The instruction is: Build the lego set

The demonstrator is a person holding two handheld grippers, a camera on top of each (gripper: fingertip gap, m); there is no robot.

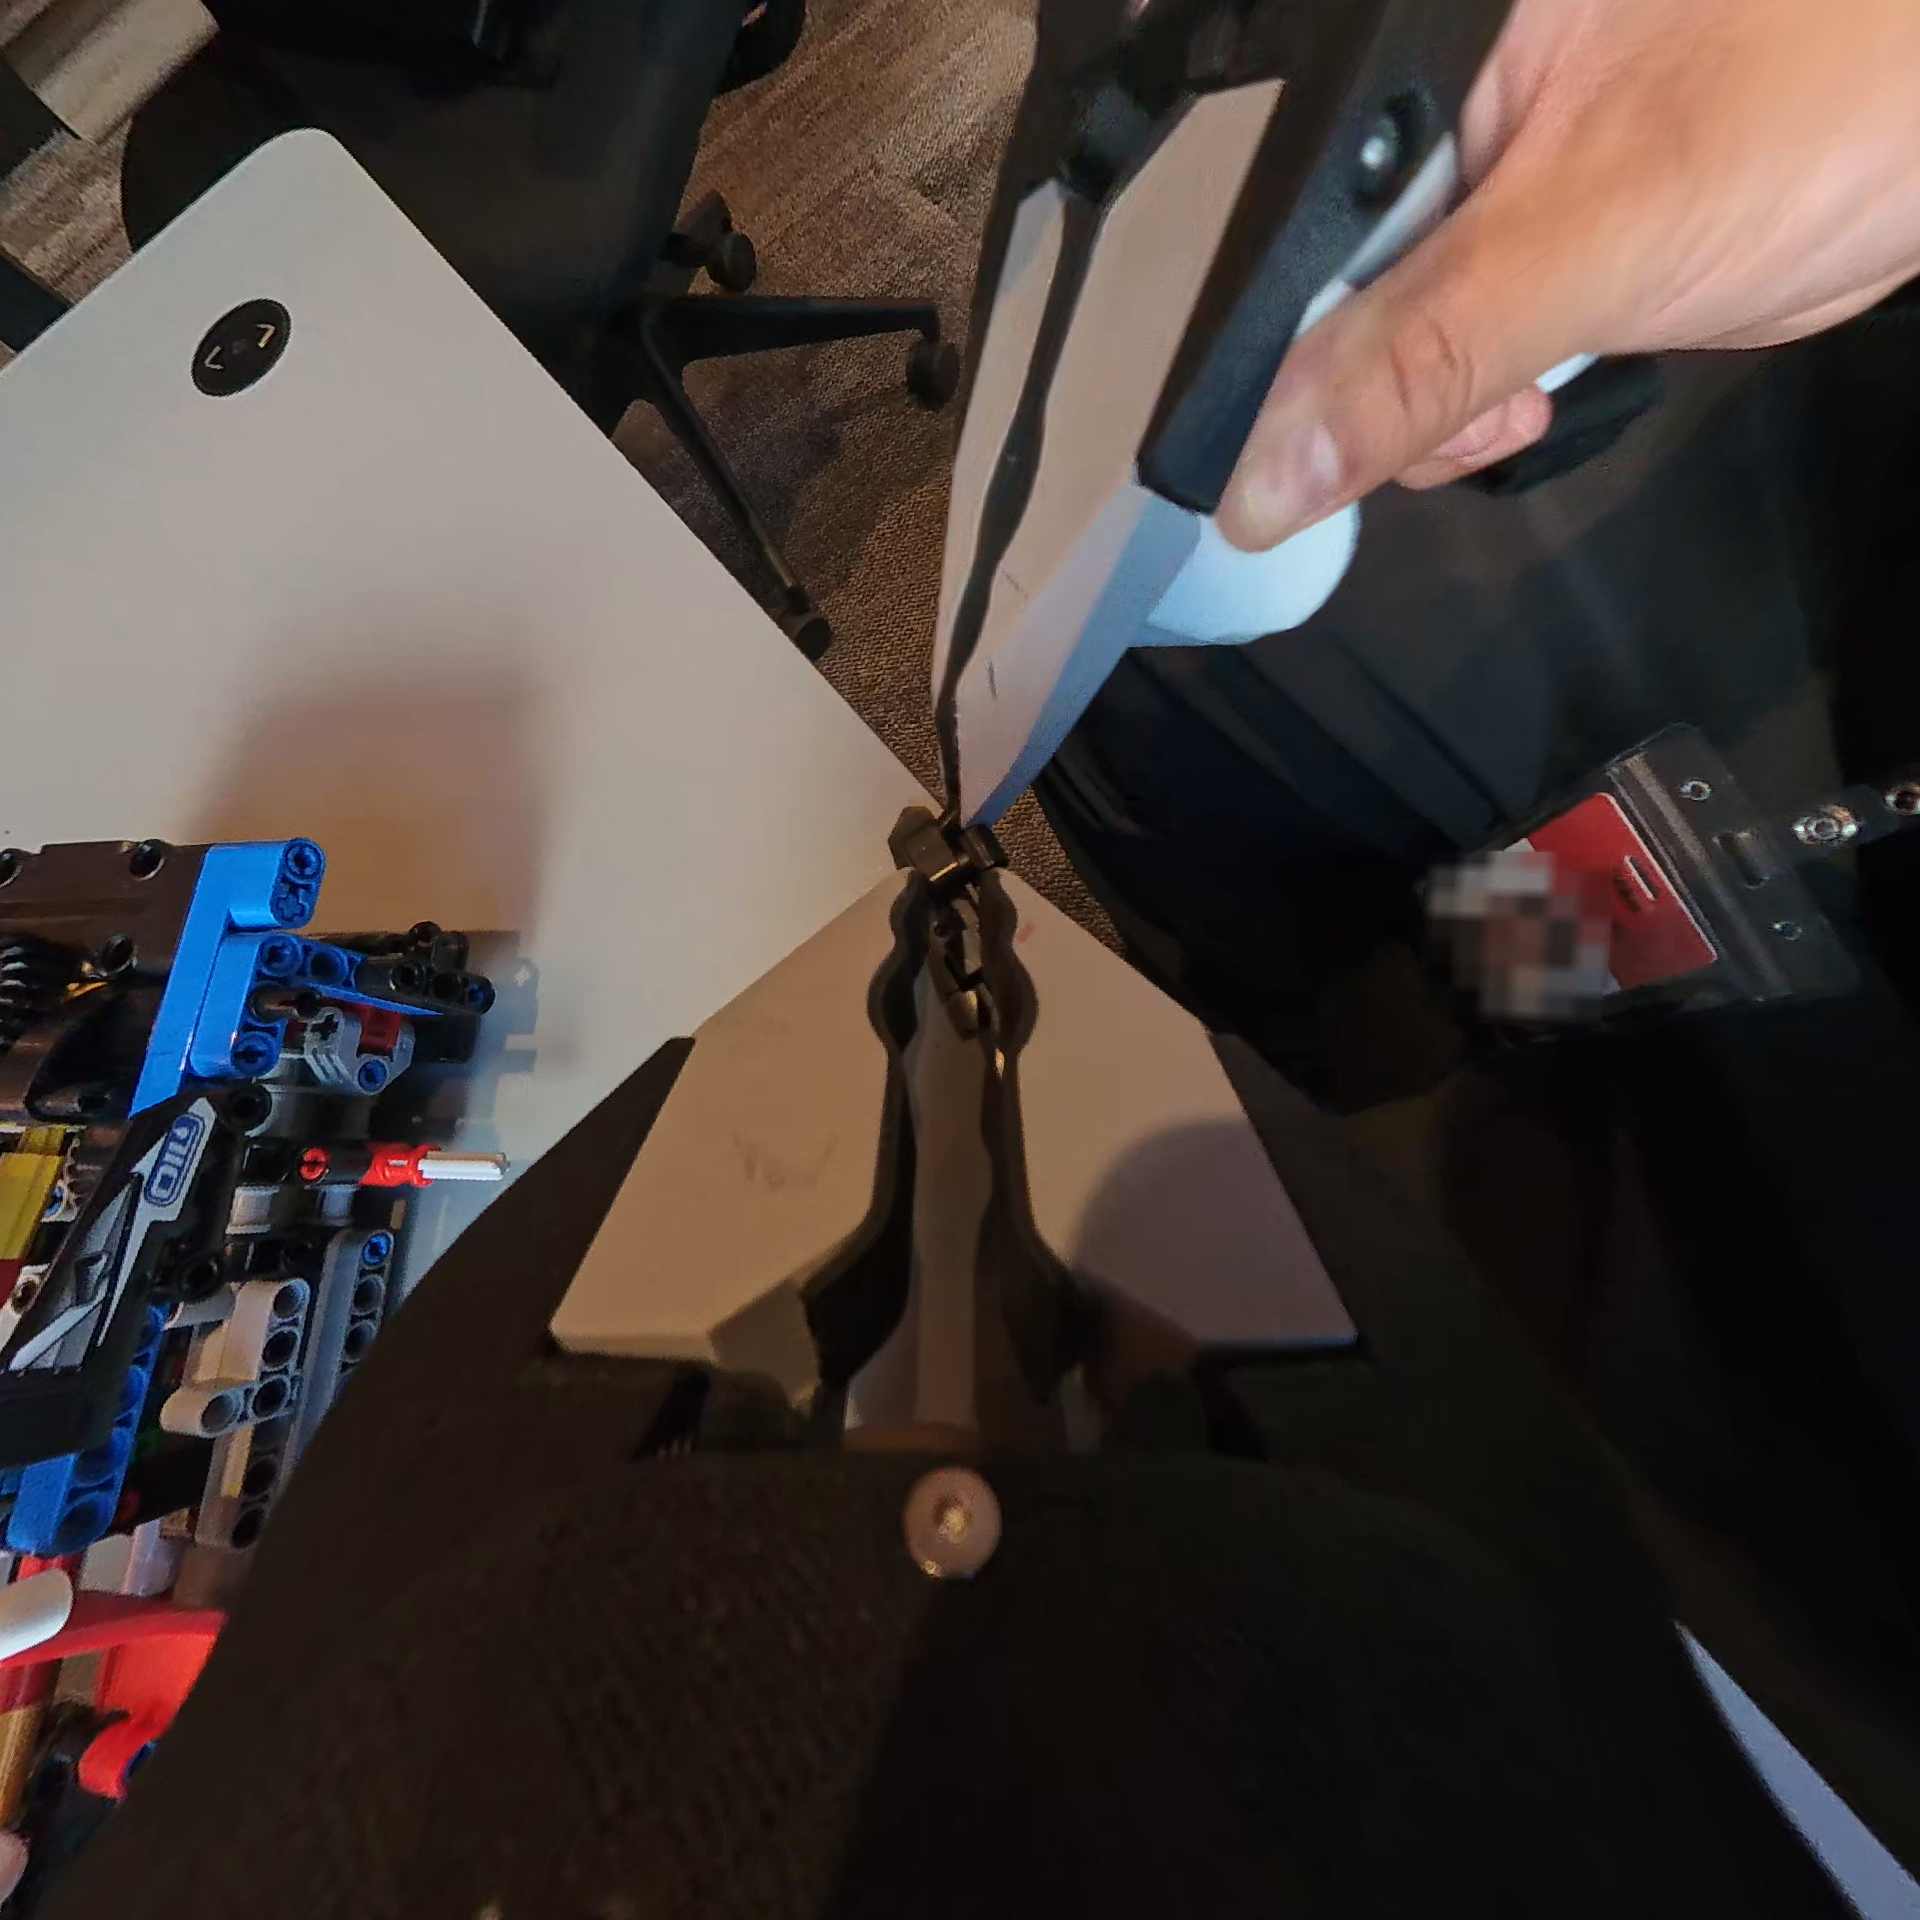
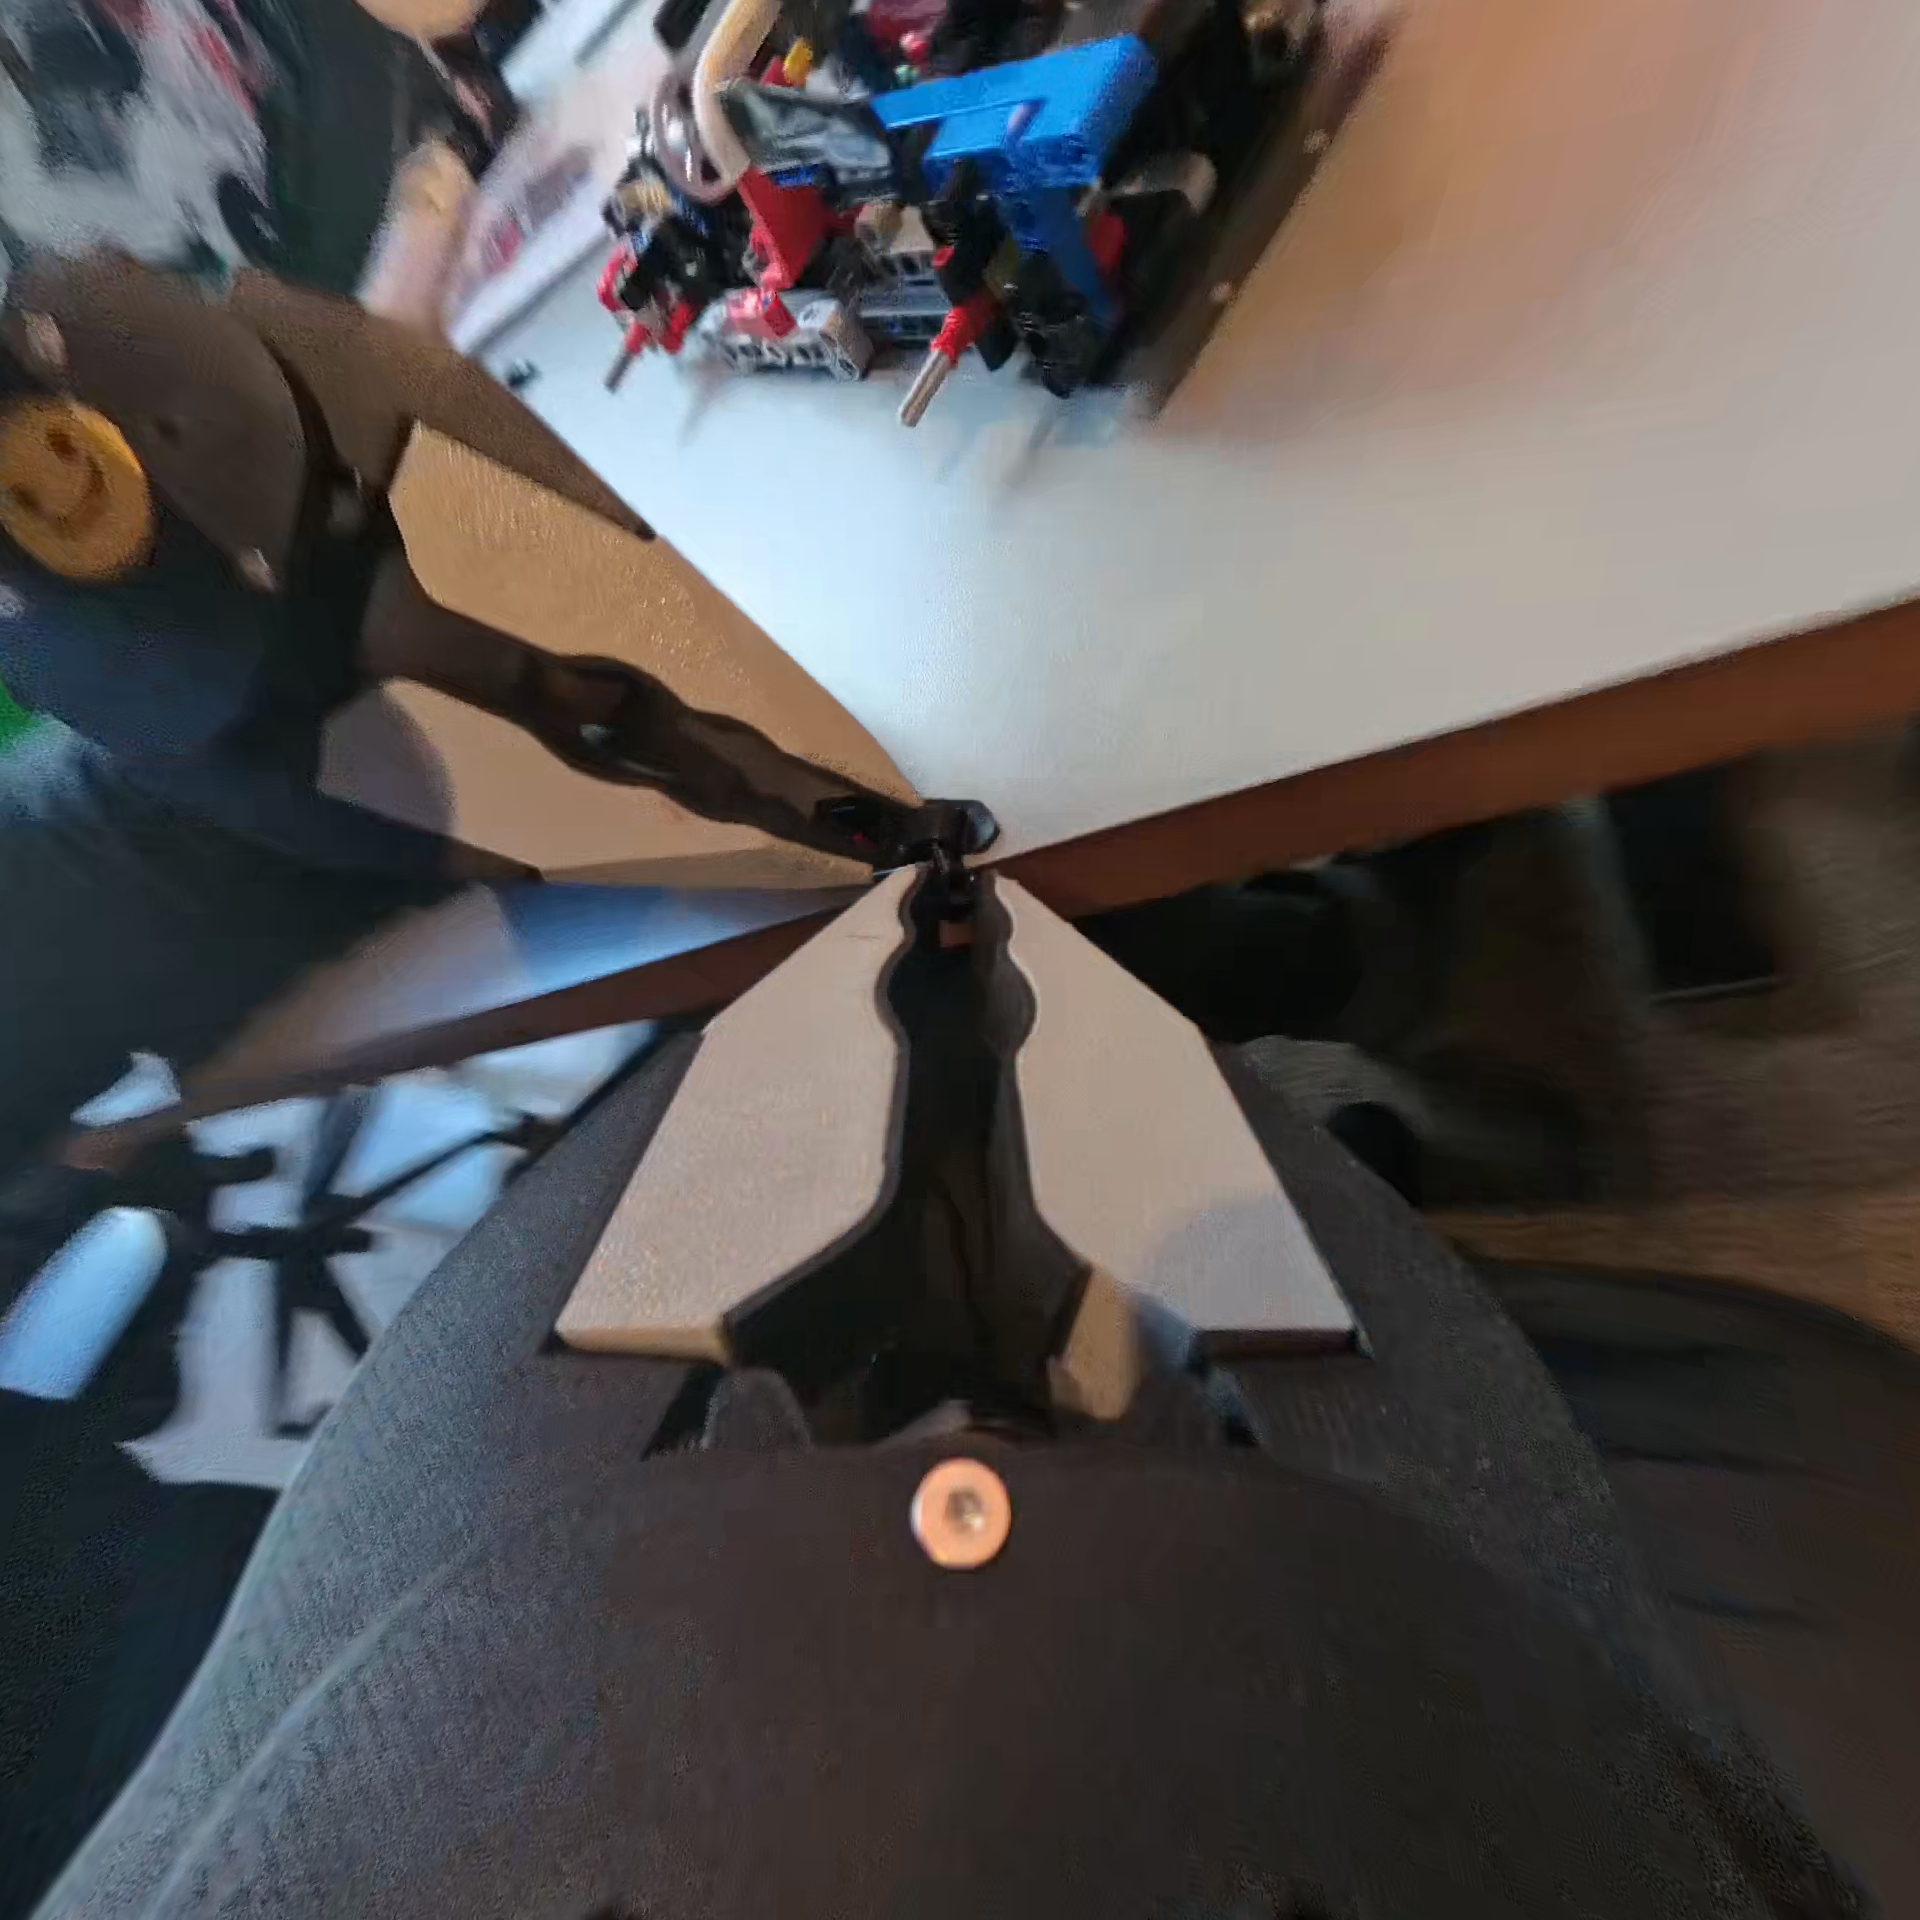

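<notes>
Both grippers are meeting tip to tip off the corner of the white table (image 1: pixel 436 582), working on one small black connector piece (image 1: pixel 940 847). The left gripper (image 1: pixel 951 935) is pinching the lower, linked part of that piece between nearly closed jaws, while the right gripper (image 1: pixel 961 816), held by a hand (image 1: pixel 1621 249), is coming in from above and clamping the piece's upper end; in the right wrist view the right gripper (image 2: pixel 951 883) is showing the same narrow pinch on the connector (image 2: pixel 951 831), with the left gripper (image 2: pixel 894 826) reaching in from the left. The piece is likely very light, rigid and smooth plastic, so it is probably prone to twisting or popping out of a tip grip; holding it across its flat sides near the middle seems safest, and any push-fit should run straight along its axis. The half-built Lego model (image 1: pixel 197 1174), blue, black, red and grey, is sitting well apart on the table, with a red-and-white axle (image 1: pixel 436 1166) sticking out toward the open tabletop. The grippers are hovering right at the table's edge, over carpet (image 1: pixel 831 156) and office chair legs (image 1: pixel 769 416), so a dropped piece would probably fall to the floor; the bare tabletop between the edge and the model is offering safer working room.
</notes>
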